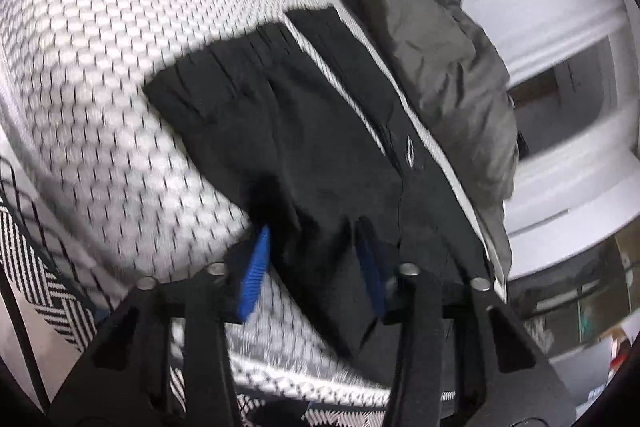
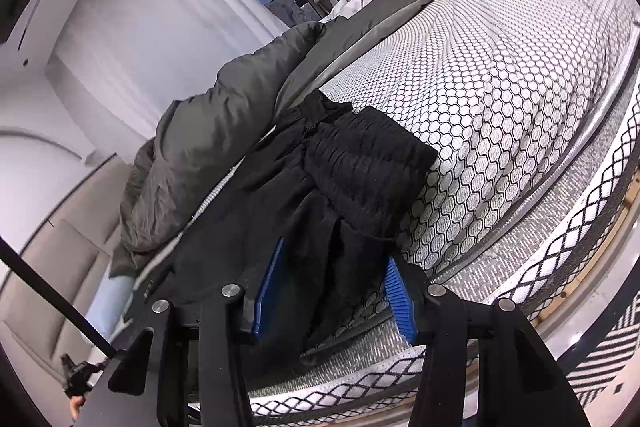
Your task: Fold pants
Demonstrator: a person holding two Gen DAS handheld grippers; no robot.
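Black fabric pants [image 1: 304,131] with white side stripes lie between both blue-padded grippers, left gripper [image 1: 316,255] and right gripper [image 2: 336,291], jaws apart around the cloth.

My blue pads [image 2: 398,301] look like ribbed plastic; the black pants [image 1: 304,131] are matt cloth, the mattress [image 2: 500,99] honeycomb-stitched fabric.
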